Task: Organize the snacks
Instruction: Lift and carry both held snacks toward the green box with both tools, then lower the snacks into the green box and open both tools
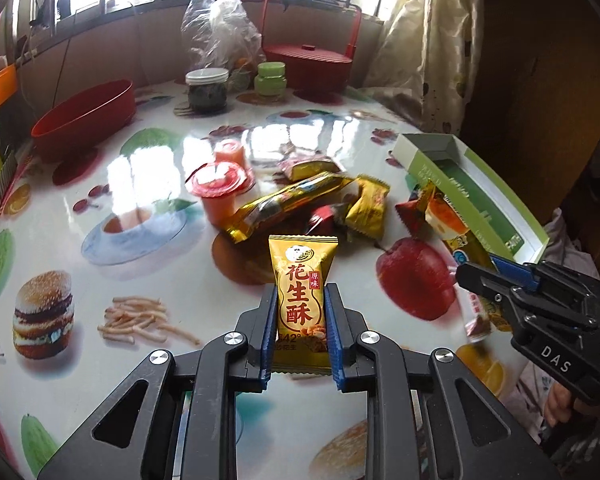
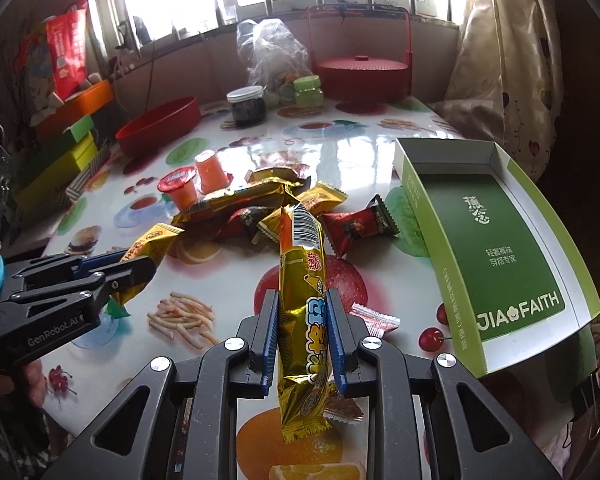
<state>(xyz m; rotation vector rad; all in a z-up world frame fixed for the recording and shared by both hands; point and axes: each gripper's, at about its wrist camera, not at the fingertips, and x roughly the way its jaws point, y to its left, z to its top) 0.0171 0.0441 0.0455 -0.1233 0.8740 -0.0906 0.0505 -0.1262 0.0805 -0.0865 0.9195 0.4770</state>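
The right tool clamps a long gold snack stick above the worktop. The left tool grips a yellow packet. An open green box lies right of the snack pile.

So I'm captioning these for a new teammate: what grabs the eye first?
Each gripper is shut on a snack: the left gripper holds a yellow peanut crisp packet, the right gripper a long gold snack bar. Beyond lies a pile of wrapped snacks, with an empty green box to its right.
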